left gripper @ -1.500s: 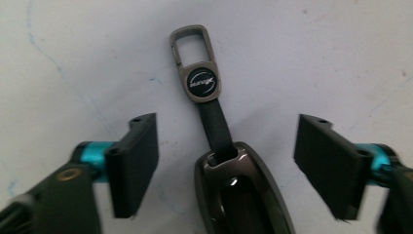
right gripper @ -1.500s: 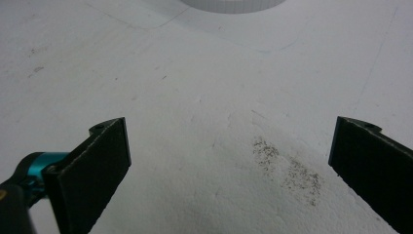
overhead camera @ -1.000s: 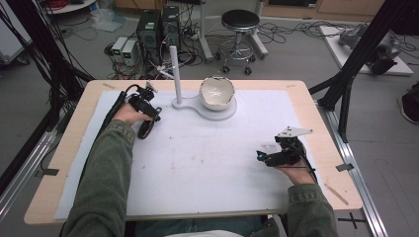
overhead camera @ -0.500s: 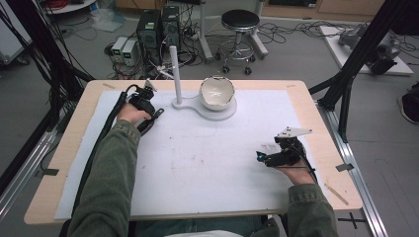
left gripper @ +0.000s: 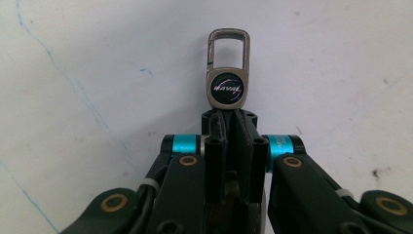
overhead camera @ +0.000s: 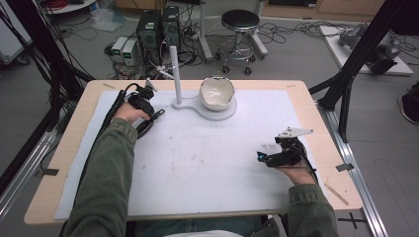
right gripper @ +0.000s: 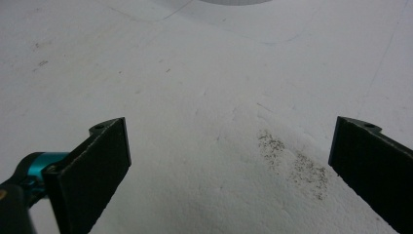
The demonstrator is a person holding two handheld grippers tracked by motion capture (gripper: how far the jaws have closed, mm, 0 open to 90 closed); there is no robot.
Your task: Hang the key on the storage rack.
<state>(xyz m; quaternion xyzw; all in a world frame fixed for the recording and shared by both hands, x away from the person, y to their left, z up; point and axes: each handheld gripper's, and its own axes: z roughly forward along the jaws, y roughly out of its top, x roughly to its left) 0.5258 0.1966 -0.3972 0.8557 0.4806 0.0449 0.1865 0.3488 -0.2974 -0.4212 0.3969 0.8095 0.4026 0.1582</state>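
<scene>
Left gripper (left gripper: 228, 117) clamped on keychain tag (left gripper: 227, 87), clasp loop (left gripper: 229, 48) jutting past tips, left of white post (overhead camera: 174, 74). Right gripper (right gripper: 229, 161) wide apart, empty, well right of post. Likely aim: hang loop on post; keep grip low, loop clear, approach level.

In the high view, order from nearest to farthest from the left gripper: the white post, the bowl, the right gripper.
From the left gripper:
1. White post, just to its right on the stand.
2. Bowl, farther right, tilted on the stand.
3. Right gripper, far across, at the table's near right.
</scene>
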